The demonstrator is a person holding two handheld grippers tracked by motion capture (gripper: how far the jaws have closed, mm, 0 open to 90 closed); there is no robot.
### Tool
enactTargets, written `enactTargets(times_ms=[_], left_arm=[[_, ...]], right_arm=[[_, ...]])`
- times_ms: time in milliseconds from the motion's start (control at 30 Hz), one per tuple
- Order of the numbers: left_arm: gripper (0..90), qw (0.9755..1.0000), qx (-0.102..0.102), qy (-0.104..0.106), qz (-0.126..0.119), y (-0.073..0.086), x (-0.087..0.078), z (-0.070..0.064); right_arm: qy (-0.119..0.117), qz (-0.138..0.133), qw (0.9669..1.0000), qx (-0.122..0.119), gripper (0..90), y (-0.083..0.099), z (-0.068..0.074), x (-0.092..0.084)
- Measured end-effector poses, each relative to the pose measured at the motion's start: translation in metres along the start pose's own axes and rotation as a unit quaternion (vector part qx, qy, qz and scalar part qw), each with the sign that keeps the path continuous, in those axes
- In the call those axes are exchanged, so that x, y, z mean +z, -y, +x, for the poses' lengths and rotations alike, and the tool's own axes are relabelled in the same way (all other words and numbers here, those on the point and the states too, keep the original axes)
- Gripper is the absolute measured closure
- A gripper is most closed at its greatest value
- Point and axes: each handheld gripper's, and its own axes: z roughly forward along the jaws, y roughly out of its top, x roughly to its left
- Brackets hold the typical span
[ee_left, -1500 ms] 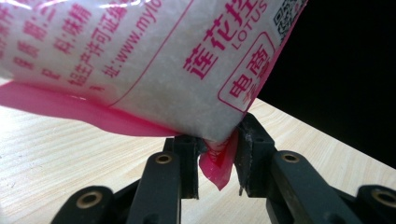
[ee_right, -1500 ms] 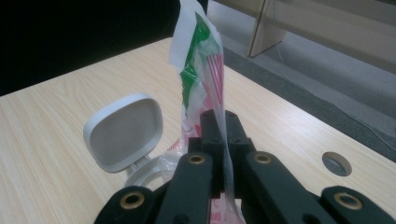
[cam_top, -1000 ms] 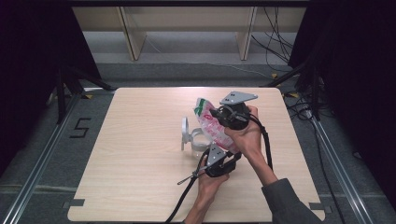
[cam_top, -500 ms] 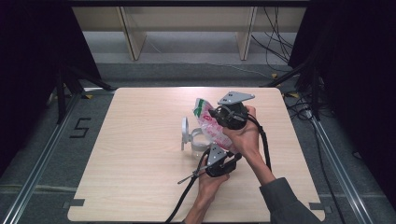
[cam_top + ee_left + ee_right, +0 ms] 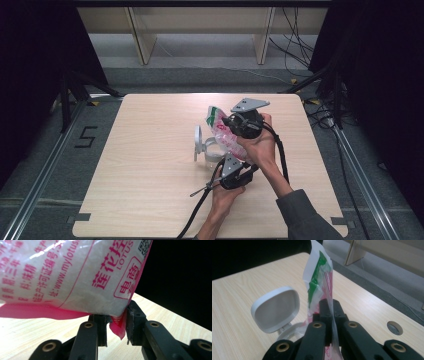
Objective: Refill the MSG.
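High view: bag [image 5: 223,134] is held tilted over the white jar [image 5: 212,152] with its flip lid [image 5: 198,142] open, mid-table, looks like a pour. Right gripper [image 5: 331,308] is pressed together on the bag's top film; left gripper [image 5: 117,322] pinches the pink bottom corner. To pour well, probably keep both pinches firm, raise the bottom corner slowly and keep the mouth over the jar so grains don't spill on the table [image 5: 150,200].

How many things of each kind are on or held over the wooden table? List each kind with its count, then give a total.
Tongs: 2, the left tongs and the right tongs
Printed plastic bag of white grains: 1, held by both tongs
White container with hinged lid open: 1
Total: 4
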Motion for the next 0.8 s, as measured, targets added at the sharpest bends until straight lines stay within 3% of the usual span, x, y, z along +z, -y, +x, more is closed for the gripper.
enactTargets(times_ms=[67,333,367,400,500,533,567,600,633,667,700,733,800], left_arm=[[73.1,0.9997,0.017,-0.006,0.016,-0.001,-0.003,0.001],[73.2,0.9999,0.012,-0.002,0.008,-0.001,-0.003,0.001],[73.3,1.0,-0.002,0.0,-0.005,0.0,-0.001,0.0],[73.3,1.0,-0.003,0.0,-0.006,0.0,-0.001,0.0],[73.3,1.0,0.007,-0.001,-0.003,-0.001,-0.003,0.001],[73.3,1.0,0.008,-0.001,-0.002,-0.002,-0.003,0.001],[73.4,0.9999,0.013,-0.003,0.007,-0.002,-0.004,0.002],[73.3,1.0,-0.002,-0.003,-0.008,-0.001,-0.002,0.0],[73.3,1.0,-0.002,-0.003,-0.008,-0.001,-0.002,0.0],[73.3,0.9999,0.014,-0.003,0.0,-0.001,-0.003,0.002],[73.4,0.9999,0.014,-0.003,0.0,-0.001,-0.003,0.002],[73.4,0.9999,-0.006,0.004,-0.009,-0.001,-0.002,0.0],[73.4,0.9999,-0.006,0.002,-0.01,-0.001,-0.002,-0.001]], right_arm=[[0.003,-0.007,1.0,0.005,90.0,0.0,0.0,0.0],[-0.003,-0.008,0.9999,0.01,90.0,-0.001,0.003,-0.002],[-0.003,-0.005,1.0,0.007,90.0,-0.001,0.004,-0.001],[-0.006,-0.001,1.0,-0.001,90.0,-0.001,0.004,-0.001],[-0.006,-0.005,0.9999,-0.008,90.0,-0.002,0.005,-0.001],[-0.007,-0.006,0.9999,0.007,90.0,-0.002,0.007,-0.002],[-0.005,-0.006,1.0,0.002,90.0,-0.002,0.007,-0.001],[-0.002,-0.008,1.0,0.0,90.0,-0.002,0.007,0.001],[-0.005,-0.004,1.0,0.001,90.0,-0.003,0.007,0.0],[-0.004,-0.007,1.0,0.006,90.0,-0.003,0.007,-0.001],[-0.006,-0.007,0.9999,0.006,90.0,-0.003,0.007,-0.001],[-0.002,-0.01,0.9999,-0.005,90.0,-0.003,0.007,0.001],[0.0,-0.005,0.9999,-0.01,90.0,-0.003,0.01,0.002]])
